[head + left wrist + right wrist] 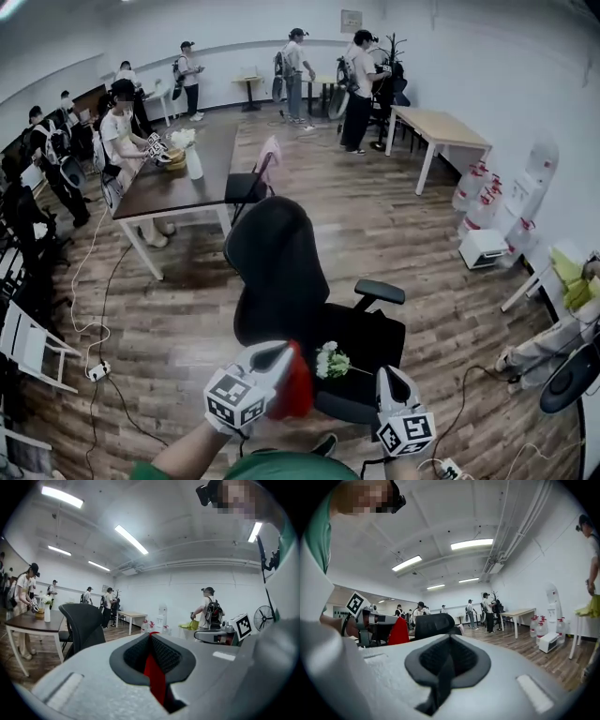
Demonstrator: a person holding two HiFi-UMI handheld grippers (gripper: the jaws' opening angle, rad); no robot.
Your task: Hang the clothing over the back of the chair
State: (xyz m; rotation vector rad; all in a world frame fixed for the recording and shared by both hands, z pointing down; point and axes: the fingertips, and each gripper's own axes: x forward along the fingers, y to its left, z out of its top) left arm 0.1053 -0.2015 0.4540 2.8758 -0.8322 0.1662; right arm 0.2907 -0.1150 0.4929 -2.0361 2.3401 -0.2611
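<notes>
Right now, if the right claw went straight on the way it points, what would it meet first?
Probably the black chair backrest, seen just beyond the right claw and slightly left of its line in the right gripper view. How far off it is remains unclear.

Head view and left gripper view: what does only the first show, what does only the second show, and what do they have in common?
Only the head view: white flowers lying on the seat of the black office chair.
Only the left gripper view: the left gripper seen along its own jaws, which are shut on a strip of the red clothing.
Both: the chair's back, the red clothing at the left gripper, the right gripper beside it, and the dark table behind the chair.
</notes>
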